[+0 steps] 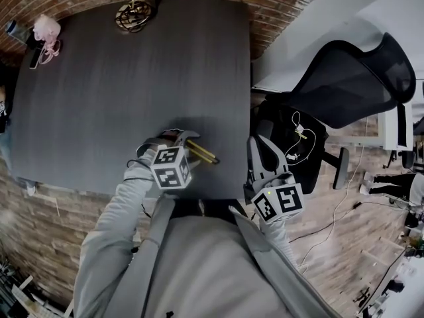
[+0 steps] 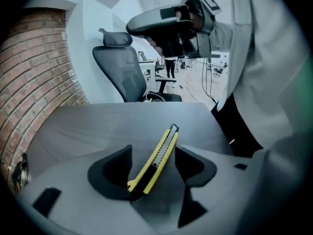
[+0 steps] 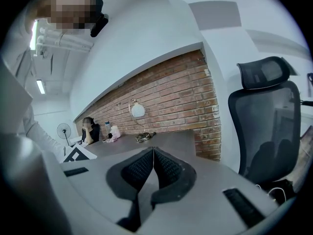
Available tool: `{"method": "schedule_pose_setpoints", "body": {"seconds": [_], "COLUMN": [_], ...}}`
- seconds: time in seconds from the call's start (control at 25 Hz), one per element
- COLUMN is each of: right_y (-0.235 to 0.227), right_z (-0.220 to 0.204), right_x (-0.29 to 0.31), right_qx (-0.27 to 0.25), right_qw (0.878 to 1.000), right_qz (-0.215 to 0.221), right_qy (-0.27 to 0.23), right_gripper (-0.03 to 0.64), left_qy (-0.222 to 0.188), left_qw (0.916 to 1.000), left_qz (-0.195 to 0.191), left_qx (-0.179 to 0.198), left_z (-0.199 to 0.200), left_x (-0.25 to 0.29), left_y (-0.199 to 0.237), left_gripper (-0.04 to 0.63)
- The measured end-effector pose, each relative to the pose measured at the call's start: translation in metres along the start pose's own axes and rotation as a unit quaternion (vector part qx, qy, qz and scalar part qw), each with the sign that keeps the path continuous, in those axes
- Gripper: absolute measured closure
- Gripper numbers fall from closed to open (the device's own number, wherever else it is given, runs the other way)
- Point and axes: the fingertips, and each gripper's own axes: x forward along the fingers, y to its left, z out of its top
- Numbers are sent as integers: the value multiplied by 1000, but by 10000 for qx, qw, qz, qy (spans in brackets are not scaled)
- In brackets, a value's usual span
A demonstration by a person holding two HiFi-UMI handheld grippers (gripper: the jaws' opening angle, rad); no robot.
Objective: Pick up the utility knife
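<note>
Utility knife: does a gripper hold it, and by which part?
No. The utility knife lies between the open left gripper's jaws, ungripped; the right gripper is shut, empty.

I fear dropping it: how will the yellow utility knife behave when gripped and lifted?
The knife looks like a slim, rigid bar, so probably stiff and light. It lies flat on the table, so it should slide rather than roll if nudged. Its smooth yellow rails may slip or pivot if pinched off-centre.
</note>
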Motion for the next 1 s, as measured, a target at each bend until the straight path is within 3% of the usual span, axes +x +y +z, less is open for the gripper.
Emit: {"method": "schedule_pose_setpoints", "body": {"seconds": [0.2,0.44,0.76,1.0], "right_y": [-4,-6,-7,-8], "right_z": [-2,-5,-9,-10], "right_x": [-4,-7,-10,-9], "right_qx": [63,123,157,165], "right_qw": [10000,9999,9998,9998], "right_qz": [-71,-98,-93,-79], "right_qy": [21,23,36,63], "right_gripper": [598,598,598,598], "left_qy": [304,576,712,721], "left_qw": [9975,9929,9875,9866], "left_qz": [-448,-612,-1085,-1136], "left_qx": [446,845,896,920], "left_z": [-4,-7,-7,-6], "left_x": [15,29,32,32], "left_y": [-11,-12,-15,-14], "left_gripper": [341,341,341,341]}}
